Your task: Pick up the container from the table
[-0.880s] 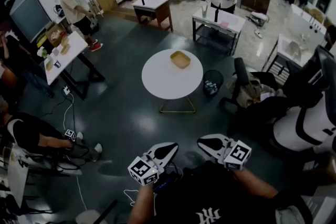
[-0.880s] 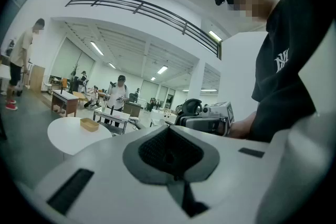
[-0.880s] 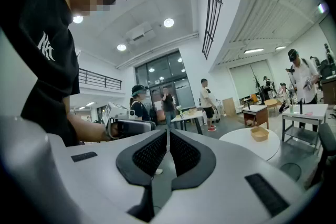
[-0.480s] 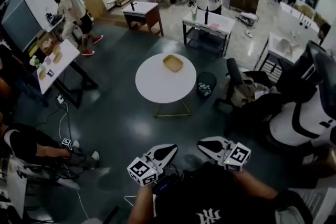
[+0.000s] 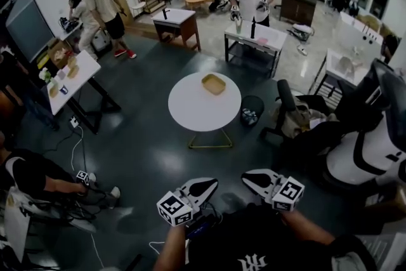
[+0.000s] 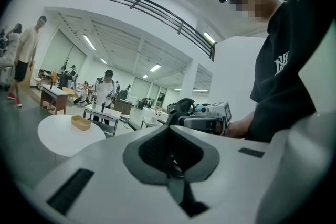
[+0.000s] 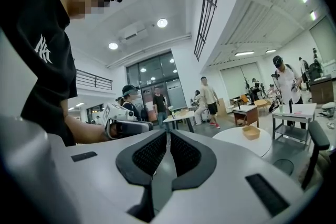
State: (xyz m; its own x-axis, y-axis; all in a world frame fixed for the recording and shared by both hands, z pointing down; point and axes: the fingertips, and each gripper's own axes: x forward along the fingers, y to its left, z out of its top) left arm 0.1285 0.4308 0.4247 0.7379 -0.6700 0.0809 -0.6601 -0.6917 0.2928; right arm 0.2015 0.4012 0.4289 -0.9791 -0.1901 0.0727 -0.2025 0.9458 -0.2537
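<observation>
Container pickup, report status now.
Left gripper shut, empty; right gripper shut, empty. Container on round table, far ahead, untouched. Bin beside table, off the path.

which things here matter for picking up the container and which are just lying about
Job: container on the round white table; left gripper and right gripper, both shut, empty, well short of it.

Lying about: black bin beside the table; office chair; long white desk with small items.

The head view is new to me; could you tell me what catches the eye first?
A round white table stands mid-floor, a tan container on its far side. At the bottom, the left claw and right claw are both shut and empty, far from it.
</observation>
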